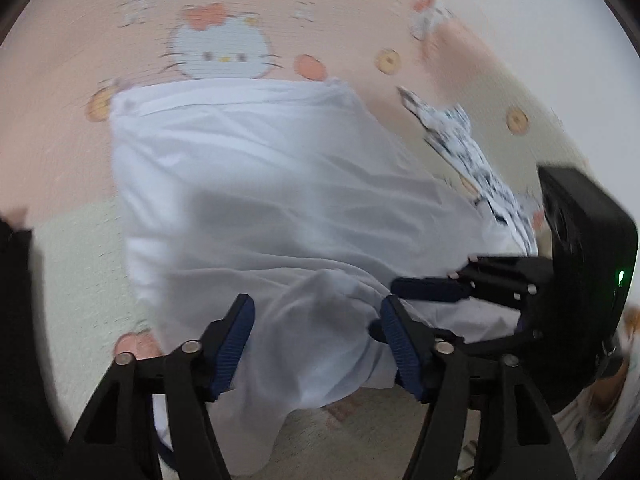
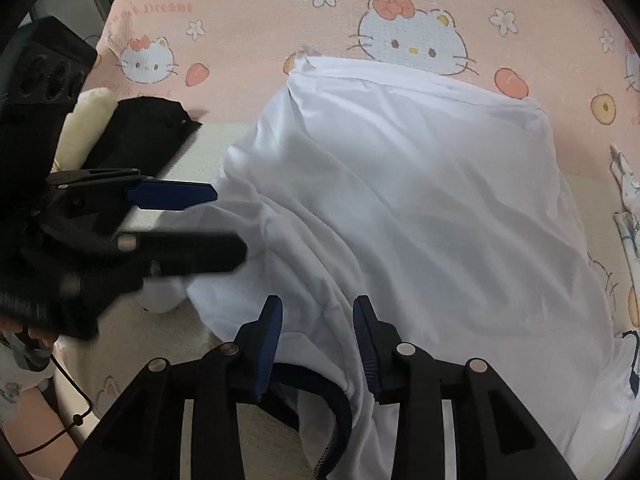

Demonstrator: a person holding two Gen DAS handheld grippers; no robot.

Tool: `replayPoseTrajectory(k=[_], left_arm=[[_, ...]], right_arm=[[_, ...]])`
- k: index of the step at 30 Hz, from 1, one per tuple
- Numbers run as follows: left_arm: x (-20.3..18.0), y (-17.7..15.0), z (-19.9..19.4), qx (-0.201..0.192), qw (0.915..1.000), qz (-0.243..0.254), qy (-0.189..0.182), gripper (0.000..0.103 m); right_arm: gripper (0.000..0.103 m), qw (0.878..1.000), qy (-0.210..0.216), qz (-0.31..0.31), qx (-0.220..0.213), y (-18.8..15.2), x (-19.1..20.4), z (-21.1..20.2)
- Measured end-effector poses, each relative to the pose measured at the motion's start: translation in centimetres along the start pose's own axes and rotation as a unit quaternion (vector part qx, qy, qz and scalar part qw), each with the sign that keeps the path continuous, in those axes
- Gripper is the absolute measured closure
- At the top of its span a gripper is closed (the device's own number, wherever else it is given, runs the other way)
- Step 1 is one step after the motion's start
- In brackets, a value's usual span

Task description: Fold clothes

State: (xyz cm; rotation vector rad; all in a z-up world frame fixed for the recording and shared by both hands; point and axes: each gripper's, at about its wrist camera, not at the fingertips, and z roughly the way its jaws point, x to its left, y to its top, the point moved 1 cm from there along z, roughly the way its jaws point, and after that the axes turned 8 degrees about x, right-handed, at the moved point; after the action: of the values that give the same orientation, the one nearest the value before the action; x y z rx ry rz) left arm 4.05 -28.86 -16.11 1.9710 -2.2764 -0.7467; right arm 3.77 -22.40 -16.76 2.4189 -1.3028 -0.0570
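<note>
My left tongs (image 1: 316,344) hang parted over the near hem of the white garment (image 1: 280,200), pads off the cloth, gripping nothing. The left wrist view is smeared. The garment lies spread on a pink cat-print sheet (image 1: 72,60), a bed by the look of it, far edge under a cartoon cat face (image 1: 222,50), near edge bunched by both tongs. Beside it to the right lies a black-and-white patterned cloth (image 1: 472,152).

My right tongs (image 2: 318,340) are released as well, straddling a ridge of white fabric without pinching it. A dark blue trim (image 2: 340,404) runs just below them, likely a collar or zipper edge.

Risks, as I judge them:
- The near edge is rumpled, so closing here may catch two layers and fold crooked.
- Both tongs sit near each other on one edge, so they may collide or drag the cloth sideways.
- The trim may snag a pad.
</note>
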Motion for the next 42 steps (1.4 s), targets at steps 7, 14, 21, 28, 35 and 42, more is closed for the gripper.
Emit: replayPoseTrajectory(k=[7, 14, 21, 28, 35, 42], left_arm=[[1.1, 0.6, 2.3, 0.031, 0.9993, -0.012, 0.016, 0.096], [4.2, 0.3, -0.6, 0.010, 0.9918, -0.101, -0.077, 0.099], [5.0, -0.4, -3.0, 0.004, 0.9806, -0.142, -0.135, 0.099], [4.5, -1.3, -4.1, 0.011, 0.9819, -0.136, -0.132, 0.099], [3.9, -3.6, -5.5, 0.020, 0.9850, -0.119, -0.123, 0.099], [5.0, -7.8, -6.6, 0.036, 0.9814, -0.145, -0.120, 0.099]], right_arm=[[0.067, 1.000, -0.016, 0.002, 0.027, 0.3, -0.8, 1.0], [0.052, 1.000, -0.008, -0.018, 0.020, 0.5, 0.6, 1.1], [0.053, 0.999, 0.001, -0.050, -0.006, 0.8, 2.5, 1.0], [0.097, 0.998, 0.023, -0.062, -0.021, 0.5, 3.7, 0.0], [0.098, 0.990, 0.135, -0.038, 0.021, -0.2, 5.1, 0.5], [0.098, 0.980, 0.174, -0.047, 0.080, -2.7, 7.2, 1.8]])
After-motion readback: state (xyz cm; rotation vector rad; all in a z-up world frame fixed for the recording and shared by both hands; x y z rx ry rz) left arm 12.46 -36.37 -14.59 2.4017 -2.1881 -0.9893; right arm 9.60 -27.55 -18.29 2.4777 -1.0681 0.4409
